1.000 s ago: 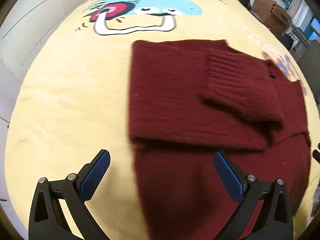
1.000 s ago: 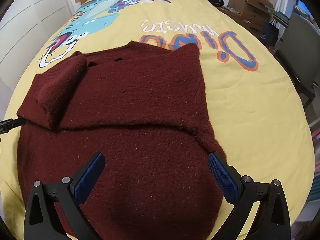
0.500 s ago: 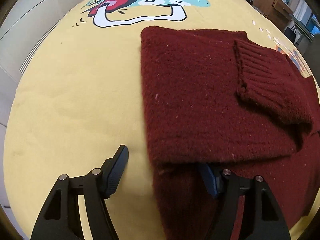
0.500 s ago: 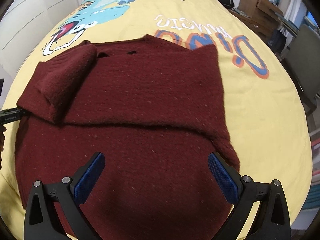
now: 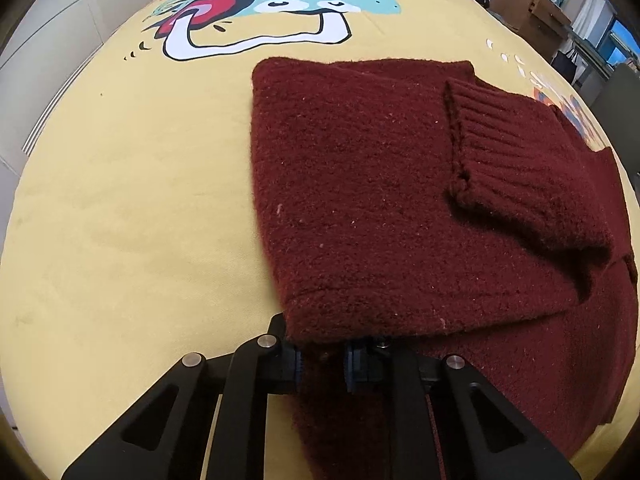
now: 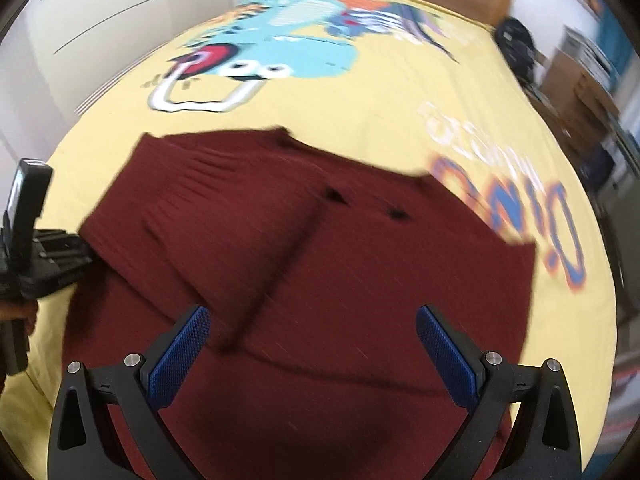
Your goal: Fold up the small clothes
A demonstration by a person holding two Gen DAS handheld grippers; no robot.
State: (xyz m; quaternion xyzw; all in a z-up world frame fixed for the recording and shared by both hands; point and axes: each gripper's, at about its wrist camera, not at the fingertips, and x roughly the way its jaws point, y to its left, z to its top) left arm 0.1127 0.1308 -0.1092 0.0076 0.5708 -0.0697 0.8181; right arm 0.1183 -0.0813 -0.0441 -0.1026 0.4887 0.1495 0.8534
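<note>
Now the left tool, its jaws just closing, pinches the maroon sweater's folded edge on the bed, while the right tool hovers wide apart above it.

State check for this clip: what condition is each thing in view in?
Dark red knitted sweater: partly folded, ribbed sleeve laid across it.
Left gripper: just closed, shut on the sweater's near edge.
Right gripper: open, empty, over the sweater.
Yellow dinosaur-print bedspread: spread flat.
</note>
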